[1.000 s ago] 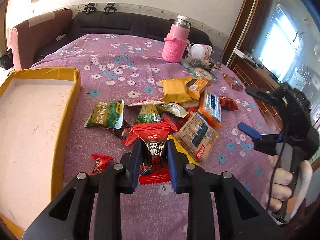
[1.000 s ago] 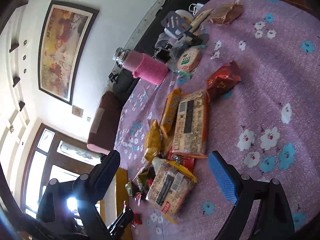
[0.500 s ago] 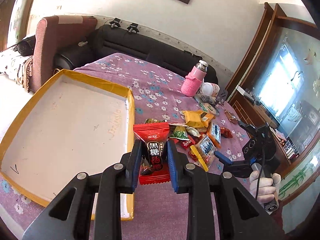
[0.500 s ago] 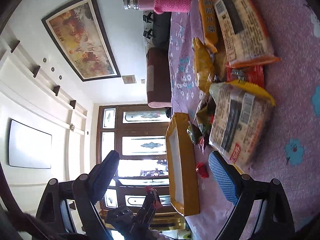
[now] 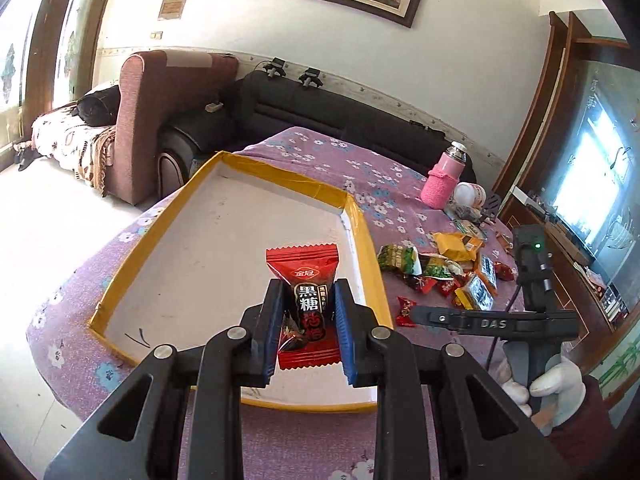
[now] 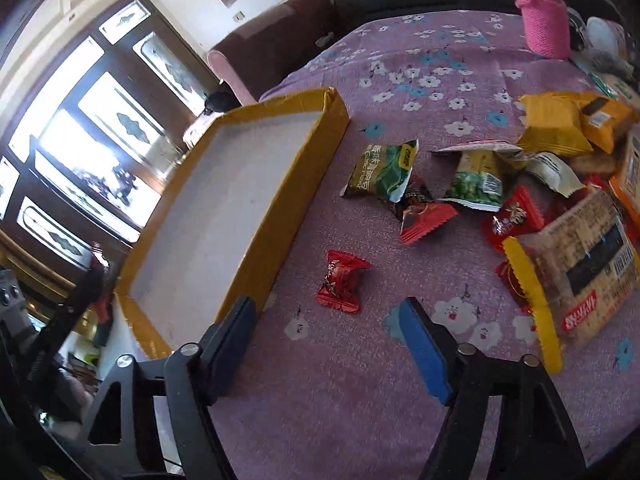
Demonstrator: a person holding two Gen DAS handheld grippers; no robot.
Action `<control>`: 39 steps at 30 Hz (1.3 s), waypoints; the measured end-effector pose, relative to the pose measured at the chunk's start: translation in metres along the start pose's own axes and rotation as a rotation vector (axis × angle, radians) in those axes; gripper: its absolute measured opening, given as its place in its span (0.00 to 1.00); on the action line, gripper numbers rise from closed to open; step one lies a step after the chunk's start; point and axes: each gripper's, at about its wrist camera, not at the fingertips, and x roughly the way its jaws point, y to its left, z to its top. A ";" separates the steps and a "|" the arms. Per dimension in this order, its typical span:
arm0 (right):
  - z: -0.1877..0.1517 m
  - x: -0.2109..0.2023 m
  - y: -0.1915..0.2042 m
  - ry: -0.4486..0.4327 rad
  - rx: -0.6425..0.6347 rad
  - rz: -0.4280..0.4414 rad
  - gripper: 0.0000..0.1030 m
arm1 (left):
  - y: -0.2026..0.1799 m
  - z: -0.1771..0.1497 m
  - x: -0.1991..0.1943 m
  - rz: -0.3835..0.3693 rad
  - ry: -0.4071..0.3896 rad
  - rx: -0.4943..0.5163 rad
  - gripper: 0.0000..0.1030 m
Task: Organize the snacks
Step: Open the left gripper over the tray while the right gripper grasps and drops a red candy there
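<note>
My left gripper (image 5: 306,316) is shut on a red and black candy packet (image 5: 307,300) and holds it above the near right part of a shallow yellow-rimmed box (image 5: 362,232) with a white floor. My right gripper (image 6: 328,336) is open and empty, low over the purple cloth, just short of a small red candy (image 6: 340,282) beside the box's side wall (image 6: 288,200). The snack pile holds a green packet (image 6: 380,170), yellow packets (image 6: 554,124) and a large cracker packet (image 6: 580,268). The right gripper also shows side-on in the left wrist view (image 5: 460,320).
A pink-sleeved bottle (image 5: 442,182) and small clutter stand at the far right of the flowered purple cloth (image 6: 420,76). A maroon chair (image 5: 160,120) and a black sofa (image 5: 320,108) lie beyond the table. The table edge is close in front of the box.
My left gripper has carried the red packet up from the pile and leftwards over the box. My right gripper has swung down towards the small red candy beside the box.
</note>
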 end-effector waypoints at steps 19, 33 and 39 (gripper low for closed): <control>0.006 -0.051 0.043 -0.155 -0.094 0.011 0.19 | 0.029 0.001 0.023 0.120 0.037 0.006 0.22; -0.013 0.034 0.122 0.036 -0.222 0.136 0.19 | 0.066 0.003 0.037 0.193 0.082 -0.054 0.22; -0.019 0.022 0.134 -0.012 -0.279 0.129 0.39 | 0.074 0.007 0.027 0.182 0.082 -0.118 0.32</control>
